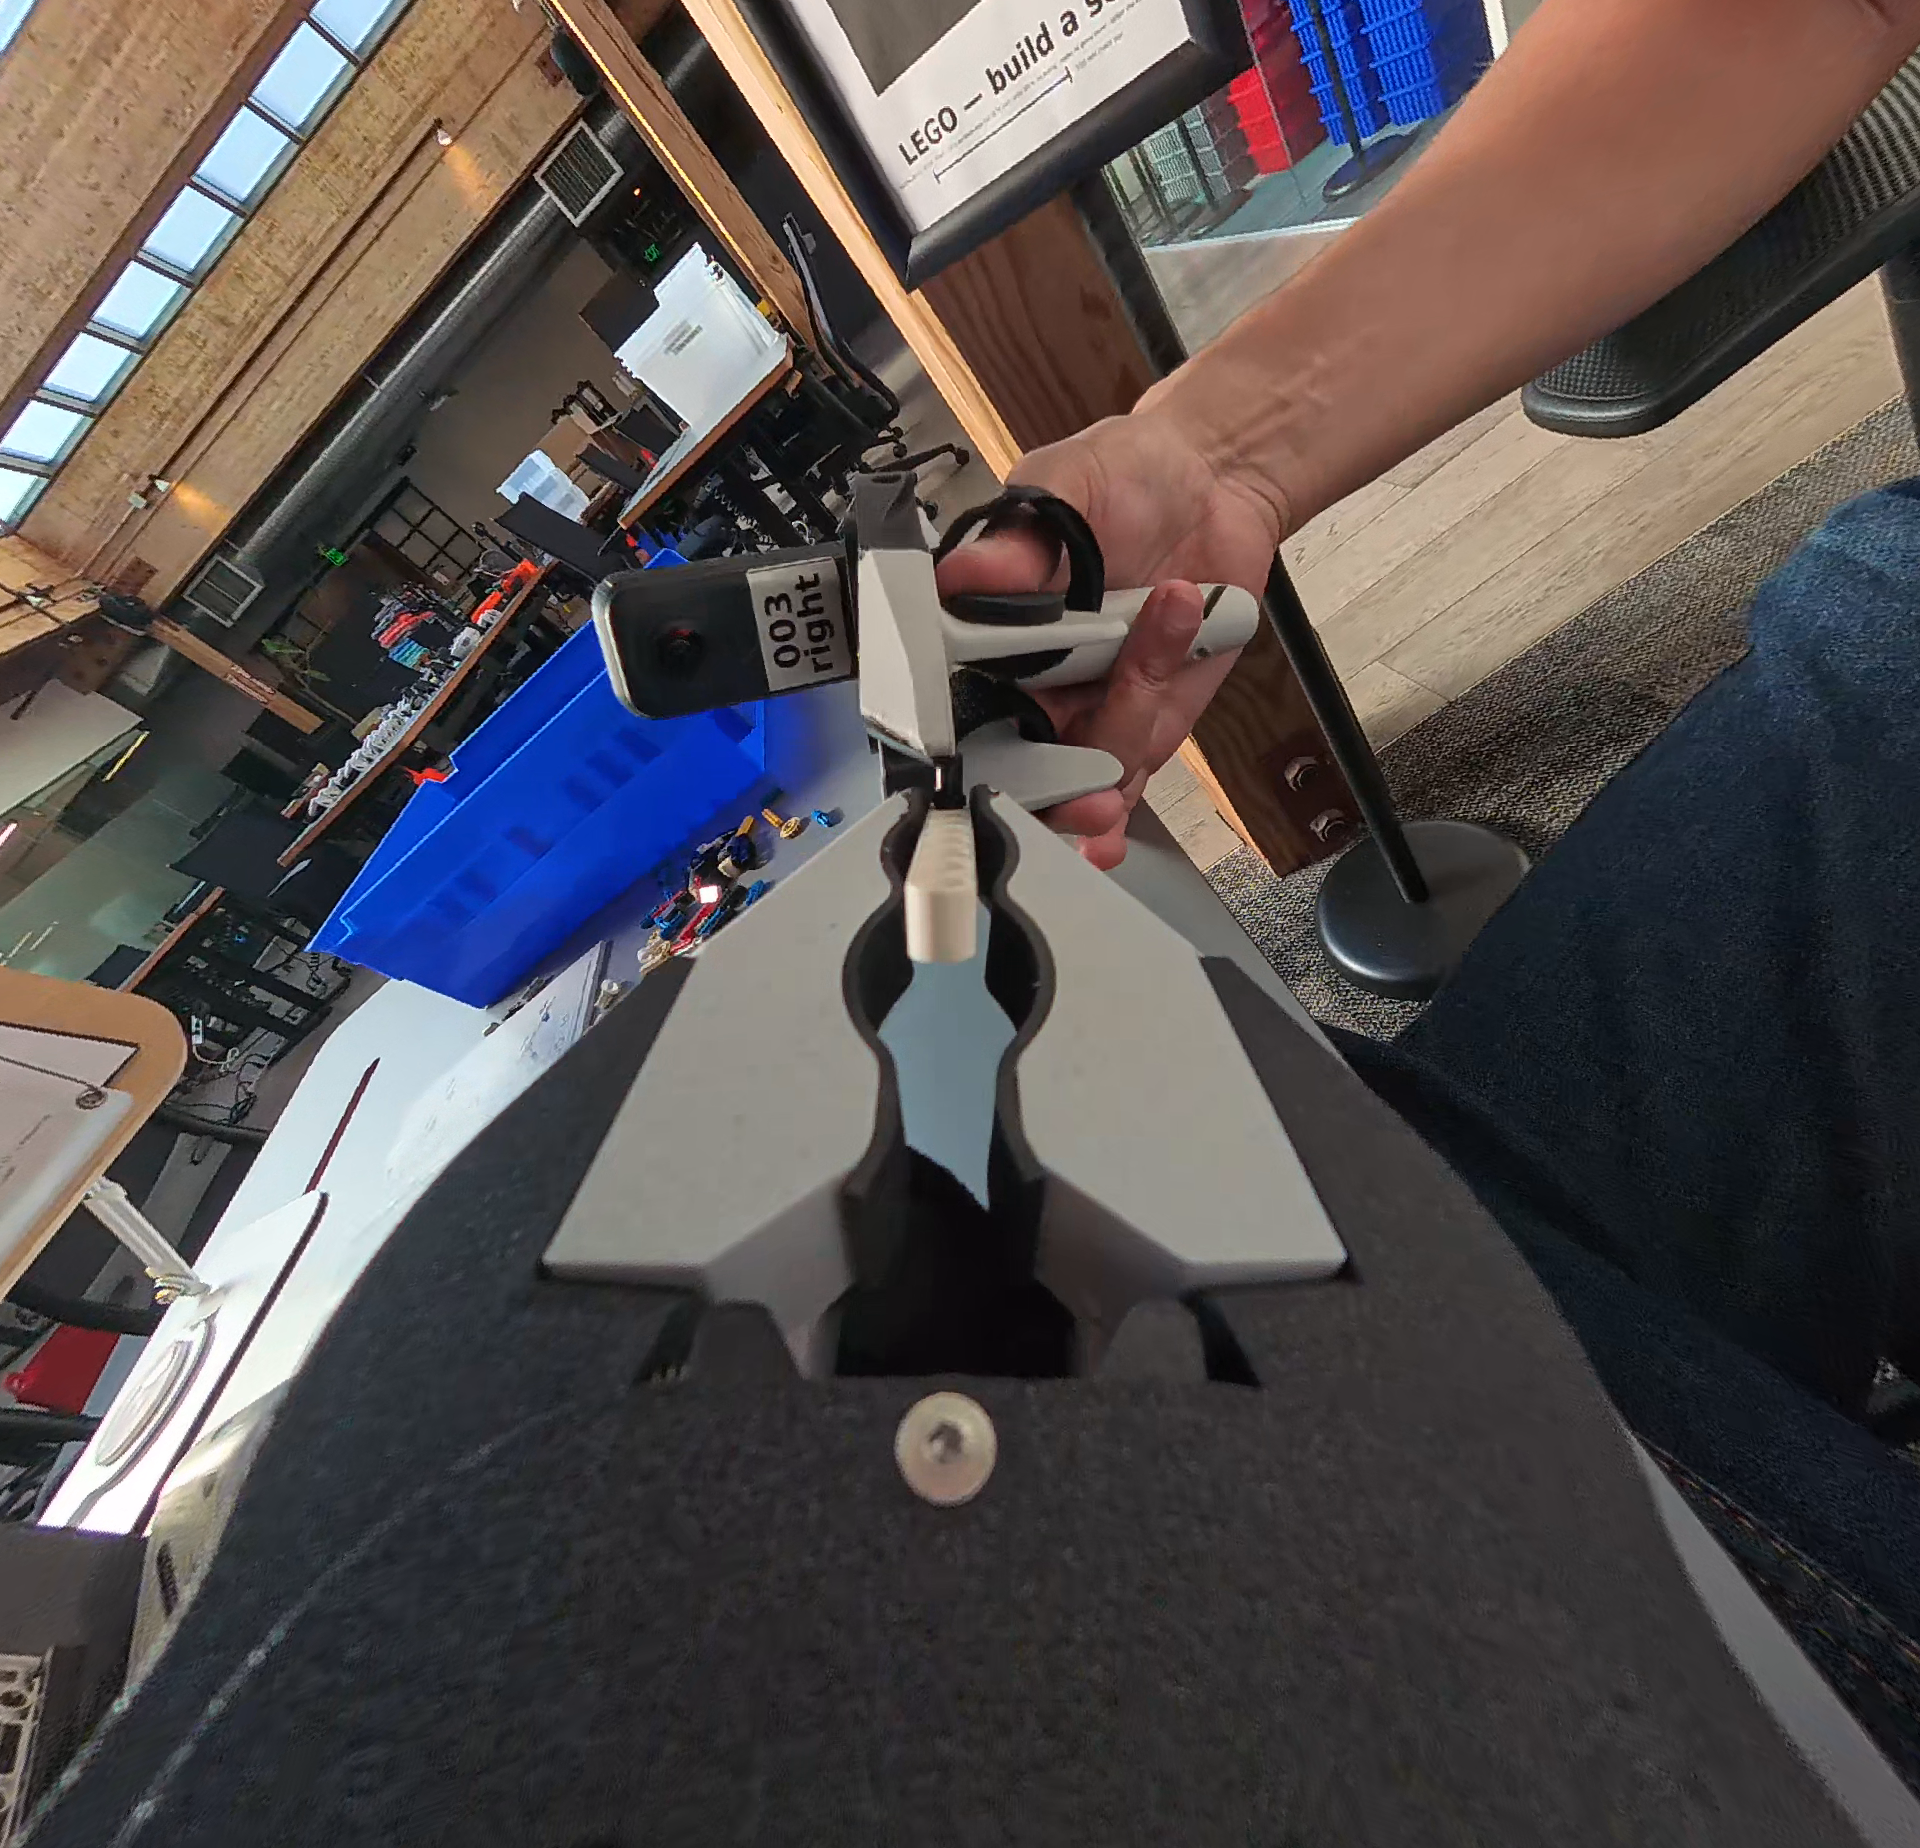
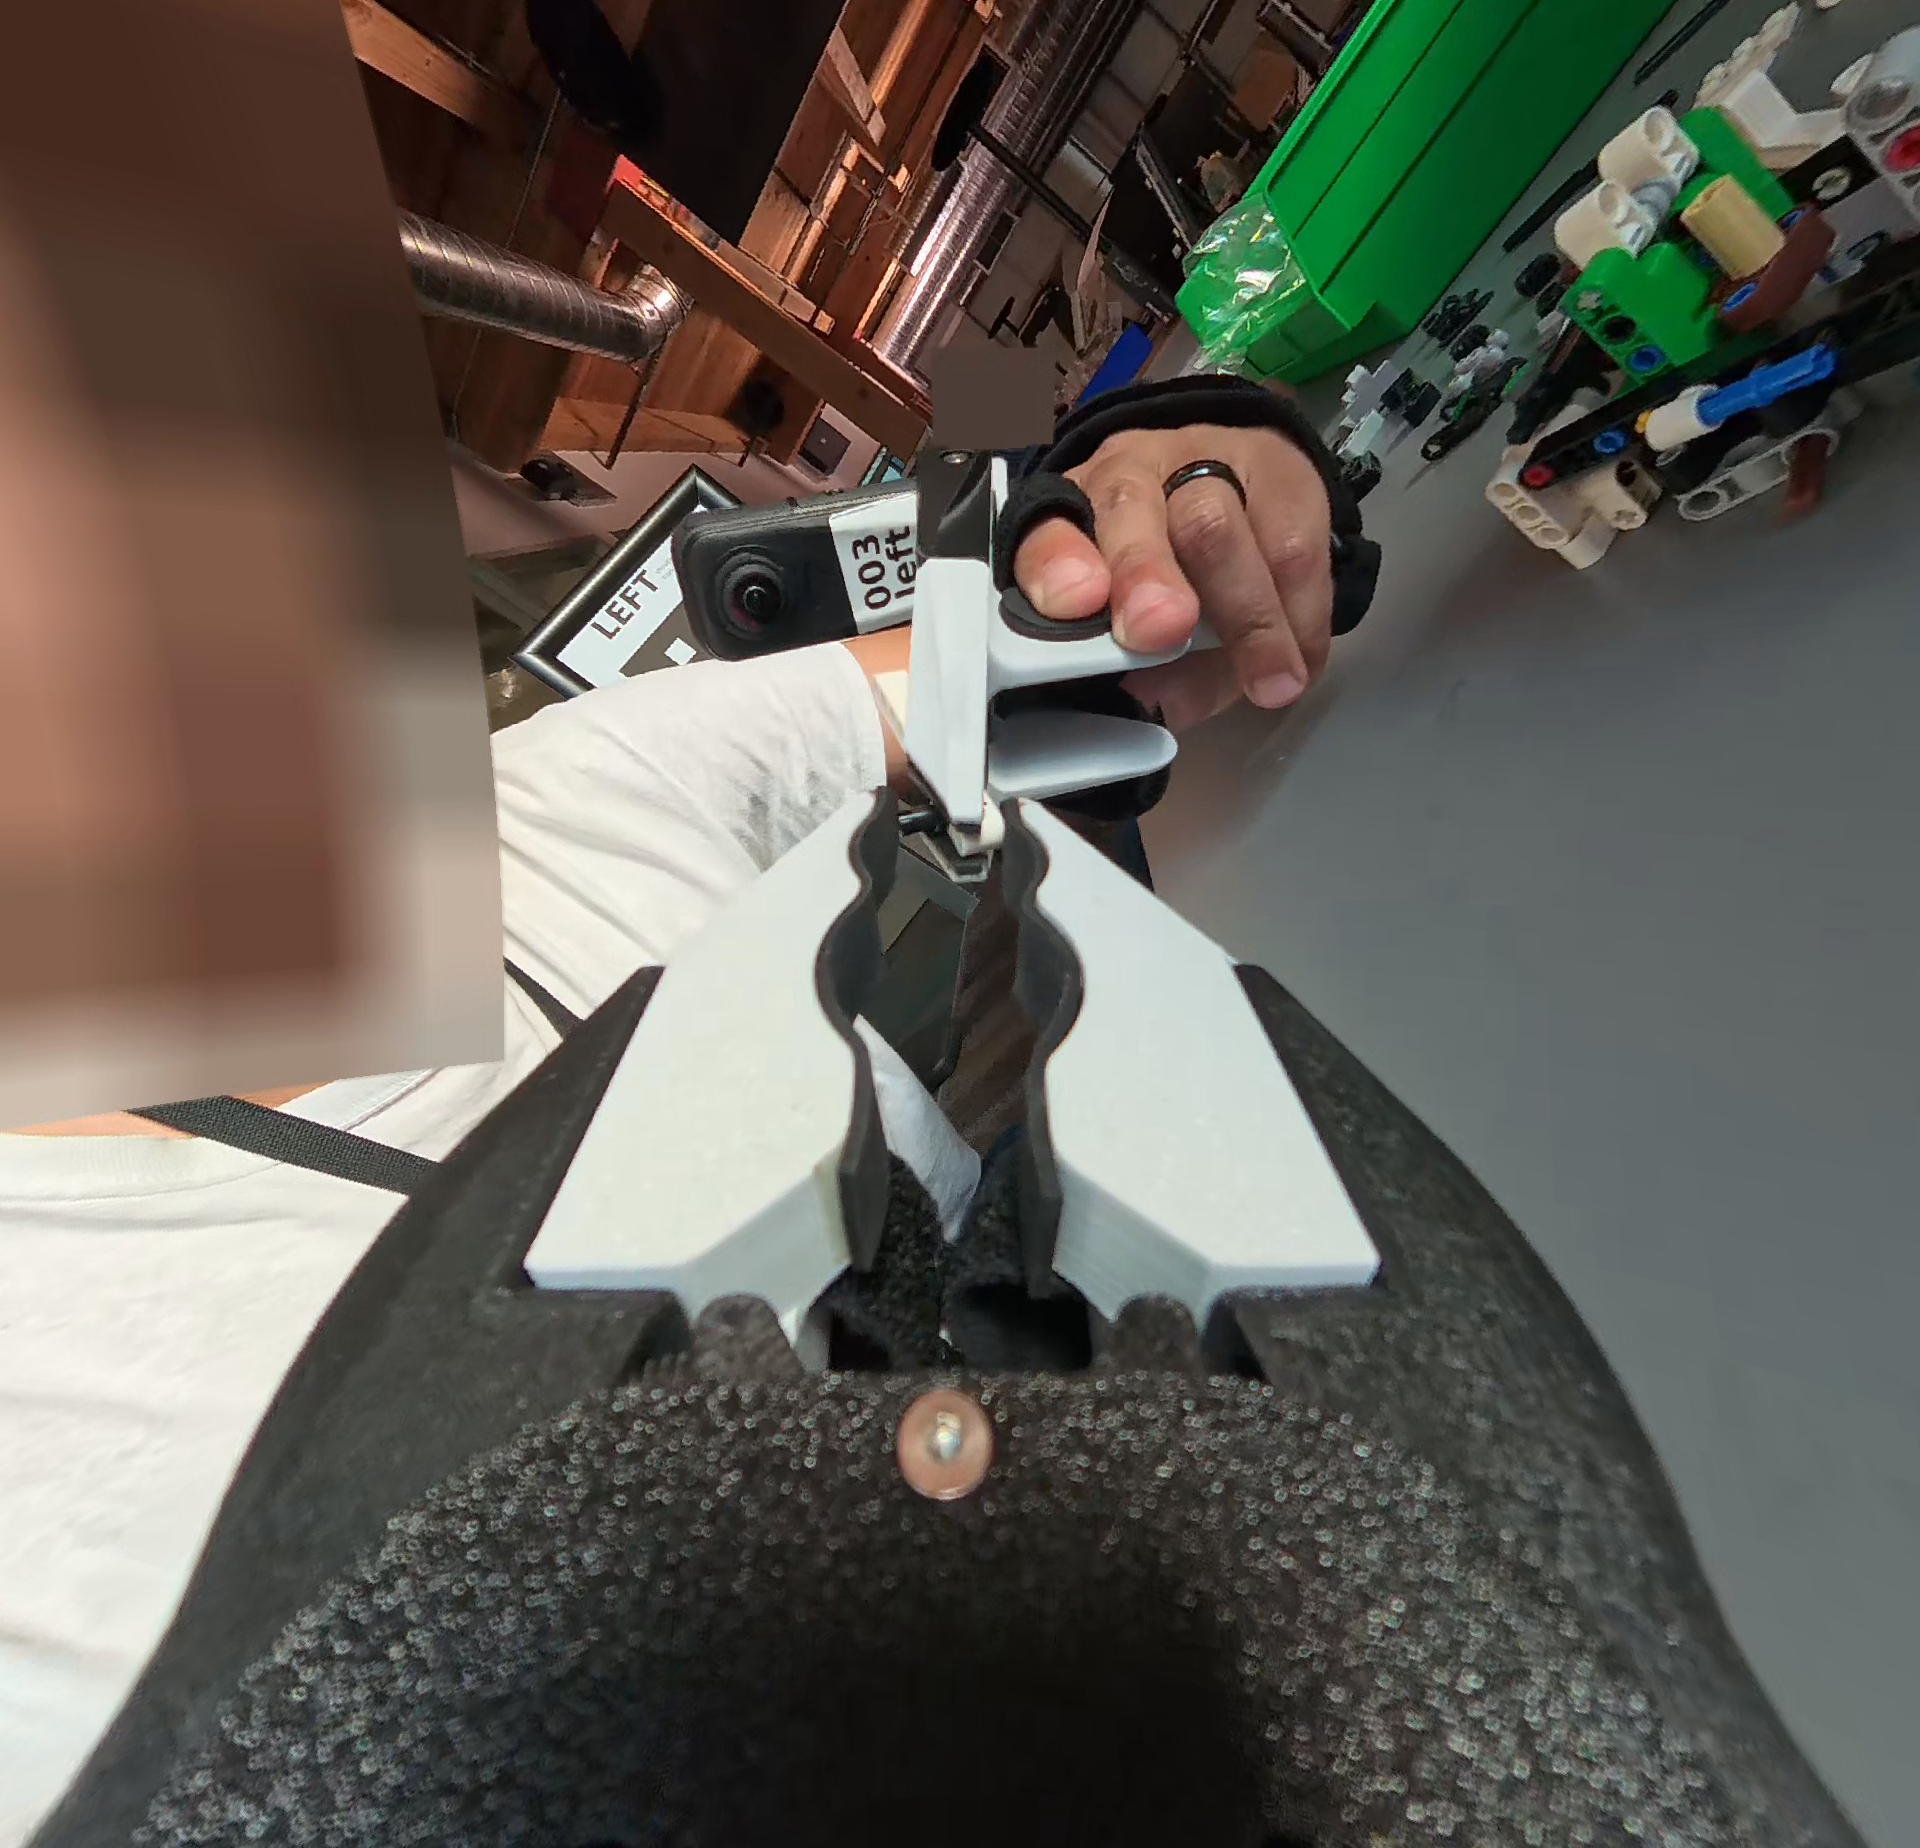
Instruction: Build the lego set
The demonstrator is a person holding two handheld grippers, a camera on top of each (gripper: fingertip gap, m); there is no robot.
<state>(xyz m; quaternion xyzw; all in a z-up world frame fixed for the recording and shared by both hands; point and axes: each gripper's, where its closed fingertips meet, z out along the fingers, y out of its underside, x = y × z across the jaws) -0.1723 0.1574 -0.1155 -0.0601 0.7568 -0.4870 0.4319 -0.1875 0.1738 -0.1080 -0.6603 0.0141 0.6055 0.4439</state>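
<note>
Left claw [image 1: 943, 863] pinched shut on a white lego beam [image 1: 940, 894], held up off the grey bench [image 2: 1558, 863]; right claw [image 2: 951, 842] tip to tip with it, nearly closed, grip unclear; half-built lego model [image 2: 1662, 344], green bin [image 2: 1455, 136], blue bin [image 1: 540, 842], loose small pieces [image 1: 717, 894] on bench

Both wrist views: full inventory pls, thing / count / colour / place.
White beam: 1, white with holes, clamped at the left hand-held gripper's tips.
Small pin: 1, dark, at the beam's far end, in the right hand-held gripper's tips.
Blue bin: 1, blue, on grey table.
Green bin: 1, green, far table side.
Loose parts: many, mixed colours, beside the blue bin.
Partial build: 1, green, white and black, near the green bin.
Framed sign: 1, black frame, on wooden post.
Left hand-held gripper: 1, grey, shut on beam.
Right hand-held gripper: 1, grey, shut on pin.
Hands: left, right.
</note>
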